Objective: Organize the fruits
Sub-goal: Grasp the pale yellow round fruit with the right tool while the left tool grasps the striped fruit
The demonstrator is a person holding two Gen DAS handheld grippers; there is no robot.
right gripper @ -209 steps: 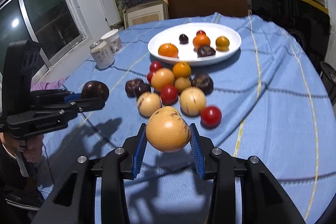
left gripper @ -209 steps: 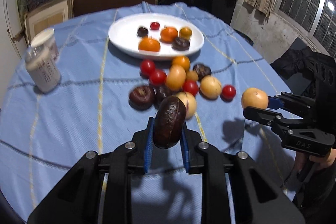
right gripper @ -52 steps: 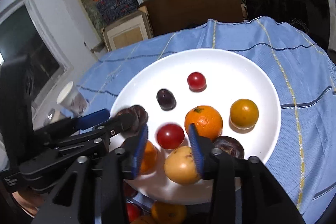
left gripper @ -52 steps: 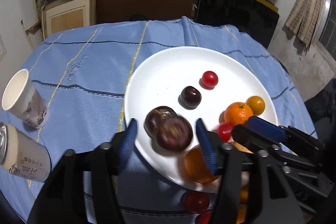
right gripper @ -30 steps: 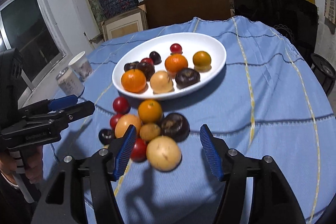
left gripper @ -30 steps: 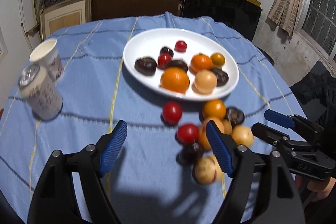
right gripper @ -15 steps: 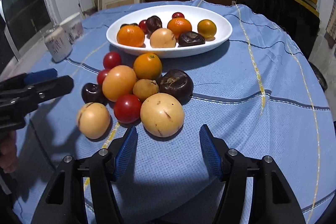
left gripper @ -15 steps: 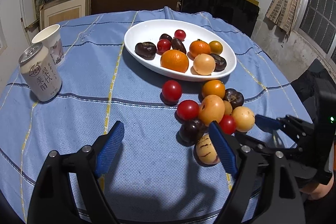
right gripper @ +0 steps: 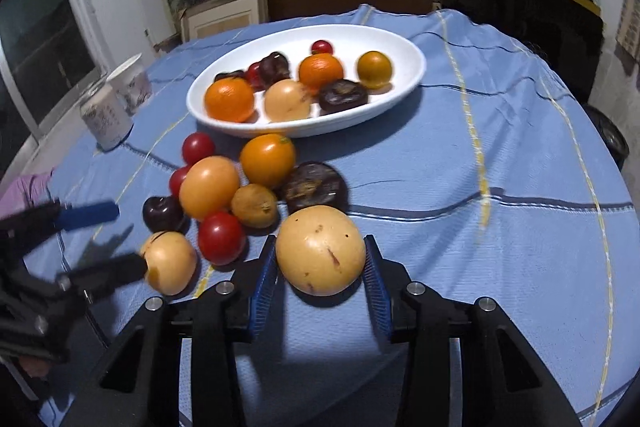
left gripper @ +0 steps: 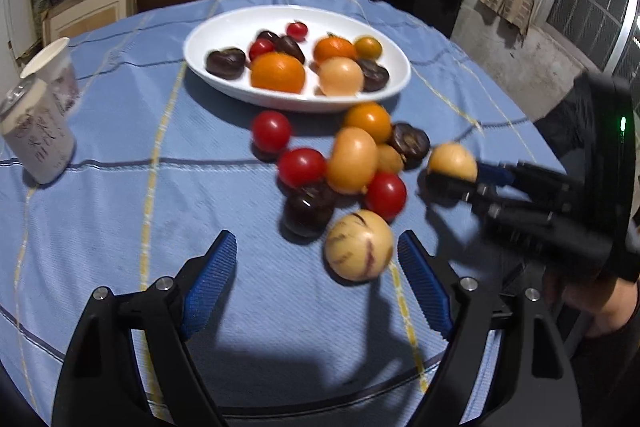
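Observation:
A white plate [left gripper: 396, 85] [right gripper: 412, 75] at the back of the blue table holds several fruits. A loose pile of tomatoes, oranges and dark fruits [left gripper: 352, 159] [right gripper: 208, 187] lies in front of it. My right gripper [right gripper: 320, 253] is shut on a pale yellow round fruit [right gripper: 320, 251] [left gripper: 452, 161] at the pile's right edge. My left gripper [left gripper: 318, 267] is open, its jaws wide around a striped yellow fruit [left gripper: 358, 245] [right gripper: 170, 263] without touching it.
A drink can [left gripper: 34, 131] [right gripper: 104, 119] and a paper cup [left gripper: 54, 61] [right gripper: 130, 79] stand at the table's left side. Shelves, boxes and a dark panel stand behind the table. The cloth's front edge is close under both grippers.
My right gripper has moved forward and closed on the pale yellow fruit. My left gripper has moved closer to the striped yellow fruit, still open.

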